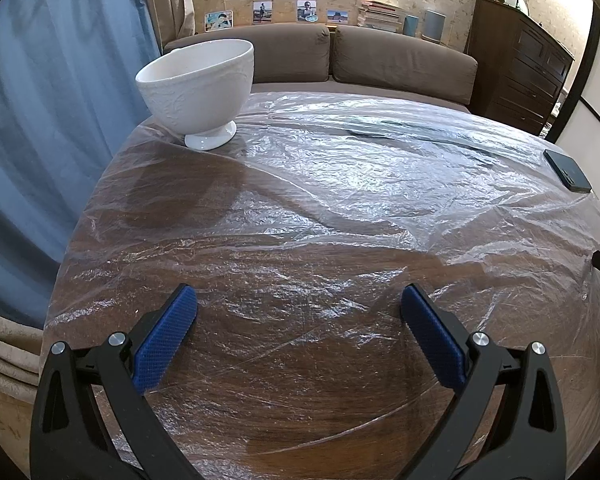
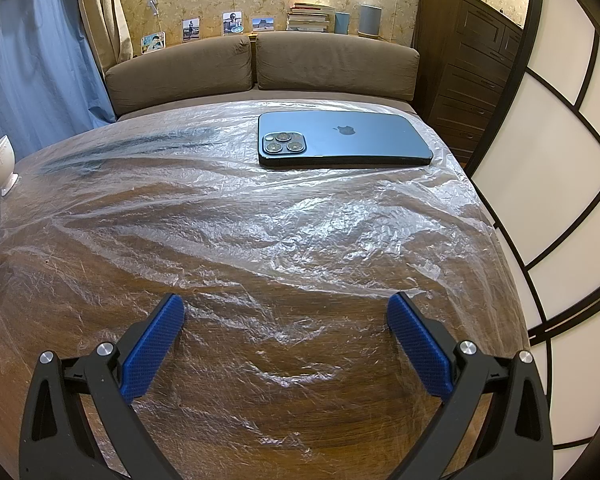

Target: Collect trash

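Right now the brown sofa [image 1: 324, 56] is sitting along the far side of the room, with photos and a stack of books [image 1: 382, 16] lining the ledge behind it and a dark wooden dresser [image 1: 524, 68] standing to its right. Nearer, the round wooden counter [image 2: 260, 432] is filling both views, and a crinkled sheet of clear plastic film [image 1: 340, 184] is lying spread over nearly all of its top, wrinkling most toward the middle and hanging a little past the edges. A white footed bowl [image 1: 198, 88] is standing upright on the film at the far left edge of the counter, next to the blue curtain [image 1: 52, 128]. A dark blue phone [image 2: 340, 140] is lying face down on the film toward the far right edge, well apart from the bowl. The left tongs [image 1: 300, 304] are hovering over the near part of the film with the blue pads spread wide and nothing between them. The right tongs [image 2: 286, 312] are likewise gaping and empty above the film; whether either set is brushing the plastic is hard to say from these angles, though they seem to be just clear of it
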A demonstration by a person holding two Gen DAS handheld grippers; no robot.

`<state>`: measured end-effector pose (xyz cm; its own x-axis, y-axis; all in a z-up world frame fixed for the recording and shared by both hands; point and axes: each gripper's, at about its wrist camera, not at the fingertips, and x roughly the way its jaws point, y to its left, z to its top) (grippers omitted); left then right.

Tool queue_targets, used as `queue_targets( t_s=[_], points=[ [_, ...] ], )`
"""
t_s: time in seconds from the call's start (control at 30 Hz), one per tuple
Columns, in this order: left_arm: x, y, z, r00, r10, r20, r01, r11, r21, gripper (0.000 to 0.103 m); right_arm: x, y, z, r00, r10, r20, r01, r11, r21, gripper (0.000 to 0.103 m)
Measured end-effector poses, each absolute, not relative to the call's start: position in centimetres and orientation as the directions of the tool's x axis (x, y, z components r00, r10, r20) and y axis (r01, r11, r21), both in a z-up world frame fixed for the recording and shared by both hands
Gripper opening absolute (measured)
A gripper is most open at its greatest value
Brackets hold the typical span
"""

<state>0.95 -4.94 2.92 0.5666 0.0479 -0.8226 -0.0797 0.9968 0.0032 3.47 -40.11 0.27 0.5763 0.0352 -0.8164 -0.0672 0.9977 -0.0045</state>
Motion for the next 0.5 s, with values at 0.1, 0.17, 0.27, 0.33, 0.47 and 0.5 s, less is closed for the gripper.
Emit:
queue_targets(
  t_s=[0.1,0.17,0.27,0.33,0.47,0.5],
  points=[
    [0.98,-4.91,2.93,0.567,0.048,-0.823,-0.080,0.997,0.003,0.102,3.49,-40.11,0.28,0.576,0.035,-0.816,-0.067,0.998,-0.005,0.099],
    [0.96,-4.91,2.94,0.566,0.048,-0.823,-0.080,0.997,0.003,0.102,3.48,-40.13,0.27,0.576,0.035,-0.816,-0.067,0.998,-0.005,0.099],
    [0.97,-4.94,2.94,0.567,0.048,-0.823,-0.080,0.997,0.003,0.102,3.49,-40.13,0.28,0.576,0.035,-0.816,-0.067,0.998,-0.004,0.099],
    [0.97,-4.92,2.95,0.567,0.048,-0.823,-0.080,0.997,0.003,0.102,3.50,-40.11,0.26,0.576,0.033,-0.817,-0.066,0.998,-0.006,0.099],
    [0.98,-4.91,2.95,0.567,0.047,-0.823,-0.079,0.997,0.003,0.102,3.69,-40.30,0.32,0.576,0.034,-0.816,-0.066,0.998,-0.004,0.099],
    [0.99,-4.93,2.99,0.566,0.048,-0.823,-0.079,0.997,0.004,0.102,3.72,-40.36,0.30,0.576,0.035,-0.817,-0.066,0.998,-0.004,0.099]
  ],
)
